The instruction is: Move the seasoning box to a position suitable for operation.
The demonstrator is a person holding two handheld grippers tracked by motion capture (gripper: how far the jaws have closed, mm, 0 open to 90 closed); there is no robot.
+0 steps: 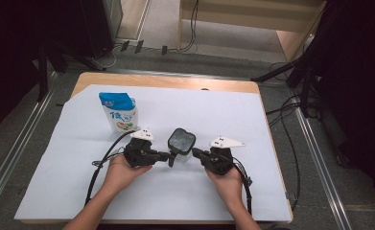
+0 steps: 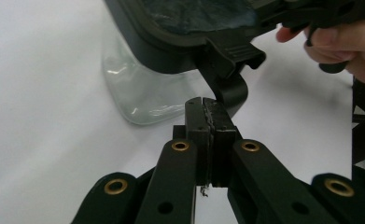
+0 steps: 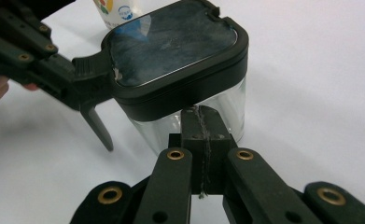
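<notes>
We see a white sheet [image 1: 175,191] covering the table, and on it a blue-and-white pouch [image 1: 119,111] printed with large blue characters we cannot read. In the middle stands a clear jar [image 1: 181,143] with a black lid [image 3: 171,42]. The left gripper [image 1: 167,155], jaws closed together with nothing between them, sits at the lid's clasp [image 2: 229,74]. The right gripper [image 1: 195,153], also closed on nothing, touches the jar's glass wall.
</notes>
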